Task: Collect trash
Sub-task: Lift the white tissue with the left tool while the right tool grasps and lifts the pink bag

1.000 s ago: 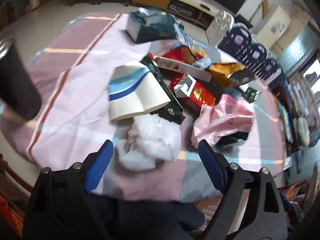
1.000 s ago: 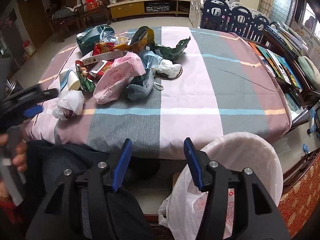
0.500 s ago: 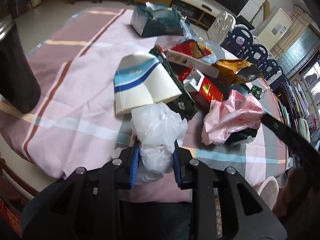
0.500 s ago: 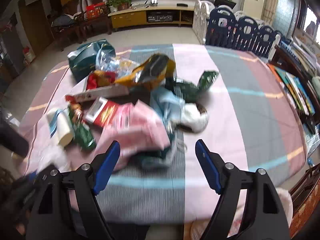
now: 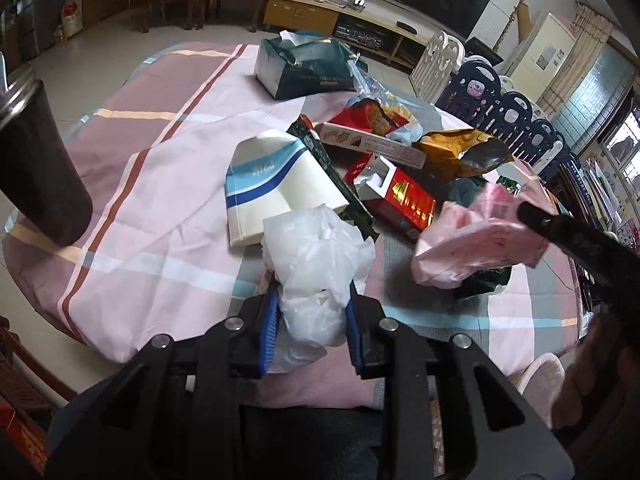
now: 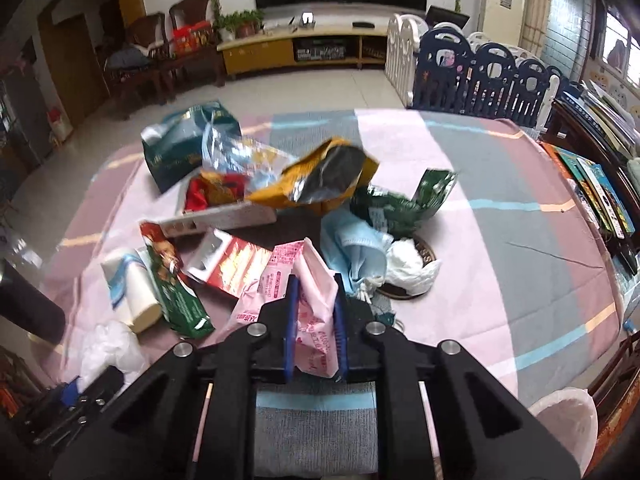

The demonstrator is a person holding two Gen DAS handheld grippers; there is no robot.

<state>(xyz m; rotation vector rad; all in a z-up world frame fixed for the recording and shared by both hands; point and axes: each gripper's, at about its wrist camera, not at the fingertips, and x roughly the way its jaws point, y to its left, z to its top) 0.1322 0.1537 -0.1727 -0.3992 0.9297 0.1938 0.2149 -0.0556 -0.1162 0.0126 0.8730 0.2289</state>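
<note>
light: soft daylight from far-right windows | shadows: faint | glare: mild on foil wrappers | blur: slight | edges: strong fisheye bending, dark corners

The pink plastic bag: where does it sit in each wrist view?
Left wrist: pink plastic bag at right of centre, the right gripper's dark finger on it.
Right wrist: low centre, pinched in the right gripper.
Shared landmark: red carton just left of it.

You see one pink bag (image 6: 316, 316), one white bag (image 5: 320, 264), one paper cup (image 5: 272, 184), one red box (image 5: 400, 196), one gold bag (image 5: 460, 152).
</note>
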